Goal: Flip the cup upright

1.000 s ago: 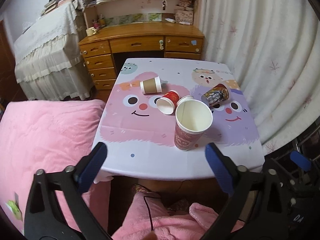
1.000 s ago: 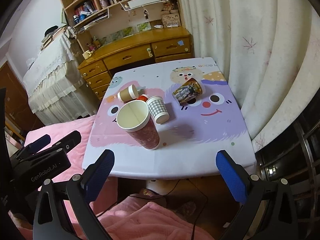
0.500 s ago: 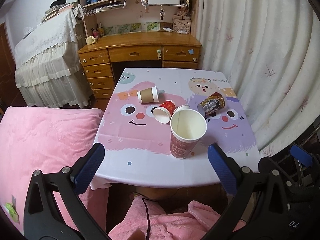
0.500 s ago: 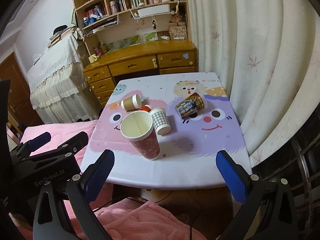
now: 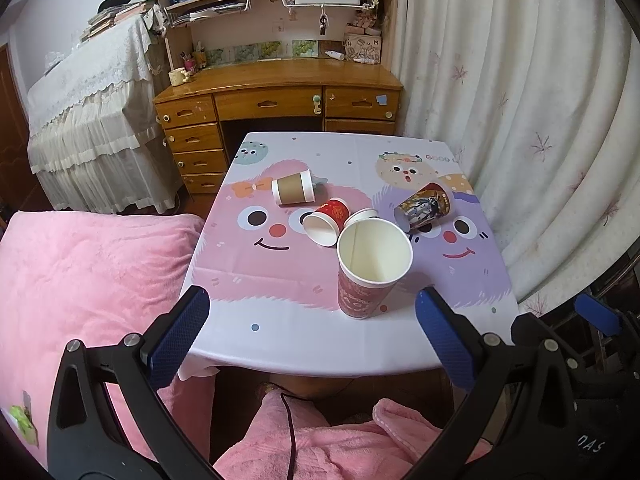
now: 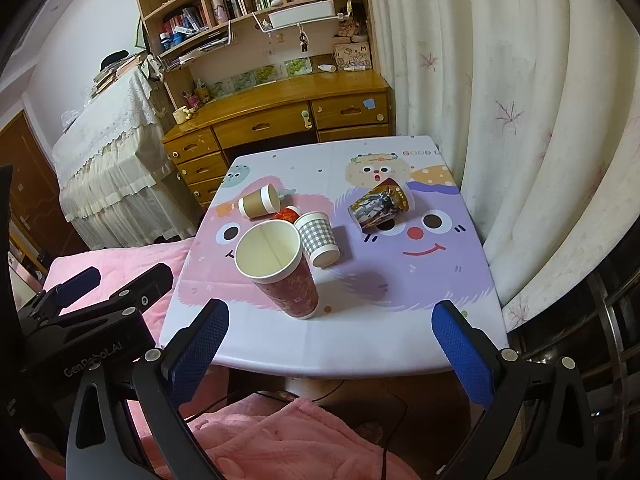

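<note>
Big red cup [image 5: 370, 276] stands upright w/ mouth open, near the front edge of the table [image 5: 304, 344], roughly centre. Just behind it lie four smaller cups on their sides: red cup [image 5: 326, 220] touching or nearly touching its rim, checked cup [image 6: 318, 238] right beside it, brown cup [image 5: 292, 192] further back-left, printed cup [image 5: 424, 206] back-right. From the left wrist view the checked cup is mostly hidden behind the big one, only its white rim shows. Left gripper [image 5: 312, 332] is spread wide, holding nothing, touching nothing, hovering off the table's front edge. Right gripper [image 6: 330, 340] likewise wide apart, empty, short of the table. Both grippers' bodies are cut off at the frame bottom. Pink blanket [image 5: 92, 264] sits left of the table, curtain [image 5: 520, 120] right, wooden desk [image 5: 280, 92] behind.
</note>
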